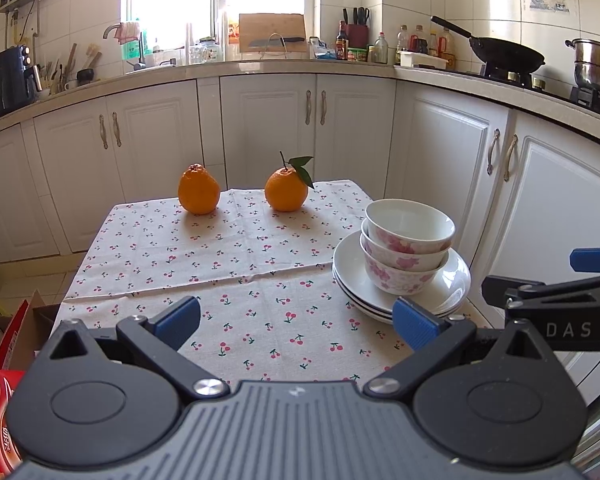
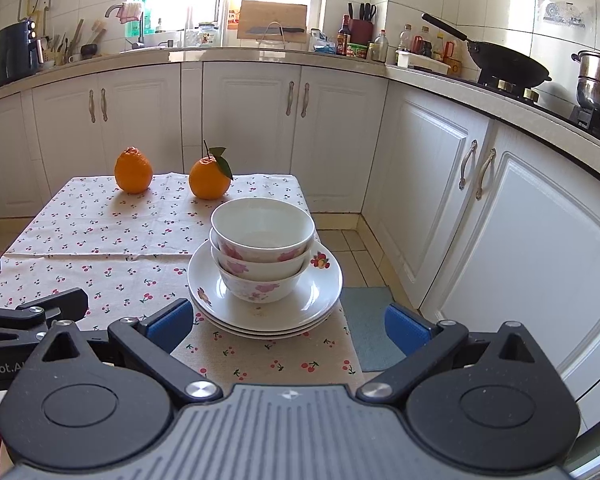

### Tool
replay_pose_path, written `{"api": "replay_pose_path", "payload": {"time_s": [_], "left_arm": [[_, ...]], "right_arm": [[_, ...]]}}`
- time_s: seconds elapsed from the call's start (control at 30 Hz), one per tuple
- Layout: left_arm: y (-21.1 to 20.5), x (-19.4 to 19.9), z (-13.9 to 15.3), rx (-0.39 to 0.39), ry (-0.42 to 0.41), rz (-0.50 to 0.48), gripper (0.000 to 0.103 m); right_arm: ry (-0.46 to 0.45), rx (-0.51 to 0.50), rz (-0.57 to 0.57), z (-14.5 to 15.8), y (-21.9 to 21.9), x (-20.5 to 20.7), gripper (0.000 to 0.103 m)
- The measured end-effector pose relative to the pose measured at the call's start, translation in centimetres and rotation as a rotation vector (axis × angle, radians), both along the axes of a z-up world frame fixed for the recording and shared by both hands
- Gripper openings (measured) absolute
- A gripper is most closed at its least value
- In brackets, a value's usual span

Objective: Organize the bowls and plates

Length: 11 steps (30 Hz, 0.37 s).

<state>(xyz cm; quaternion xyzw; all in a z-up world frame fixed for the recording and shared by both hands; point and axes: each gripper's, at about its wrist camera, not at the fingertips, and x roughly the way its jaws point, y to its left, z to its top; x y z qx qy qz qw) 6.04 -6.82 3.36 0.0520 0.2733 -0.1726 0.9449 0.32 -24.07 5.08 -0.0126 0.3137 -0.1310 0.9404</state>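
Reading "DAS" on right tongs (image 1: 592, 276); gaping.

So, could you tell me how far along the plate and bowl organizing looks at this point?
It looks essentially done: three bowls sit nested on the stacked plates near the table's right edge. Nothing is in hand; the left gripper and right gripper are both open and empty. No loose dishes remain visible, only two oranges.

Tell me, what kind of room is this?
Most likely a home kitchen: a wok on a gas stove, a knife block on the counter, and stacked bowls on a clothed table.
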Motion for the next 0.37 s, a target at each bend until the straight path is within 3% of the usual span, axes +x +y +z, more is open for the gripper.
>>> {"api": "replay_pose_path", "payload": {"time_s": [0.37], "left_arm": [[-0.15,0.35,0.27,0.01,-0.007,-0.009,0.102]], "right_arm": [[0.002,-0.028,0.01,0.39,0.17,0.45,0.103]]}}
